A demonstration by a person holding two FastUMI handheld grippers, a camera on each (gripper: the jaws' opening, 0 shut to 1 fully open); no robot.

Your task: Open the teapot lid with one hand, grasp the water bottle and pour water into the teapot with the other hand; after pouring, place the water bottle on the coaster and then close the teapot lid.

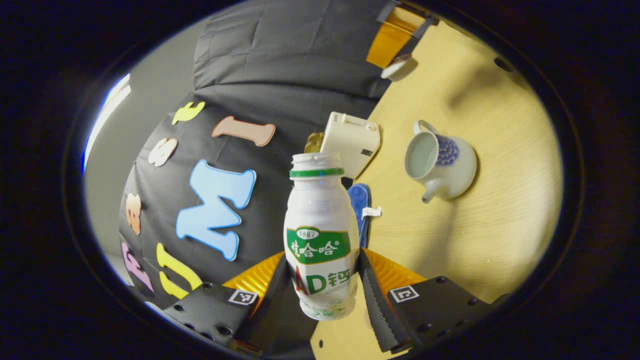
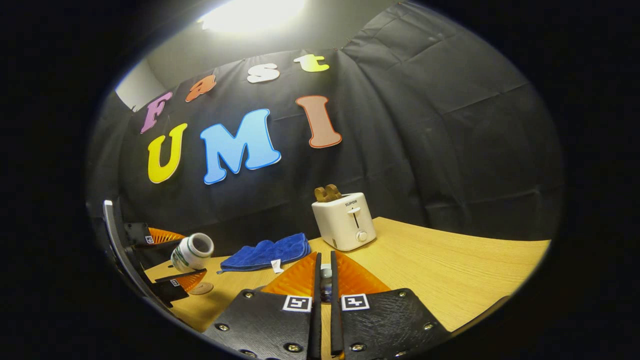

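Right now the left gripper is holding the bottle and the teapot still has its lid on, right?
Not quite. The left gripper does hold the bottle, but the teapot has its lid off: the left gripper view shows its open mouth.

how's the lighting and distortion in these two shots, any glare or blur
Left gripper view: fisheye bends the table edge; soft shadows fall across the wood beside the teapot; the water bottle is sharp. Right gripper view: a ceiling light blows out to white glare at the top, the wall curves, and the toaster stays in focus.
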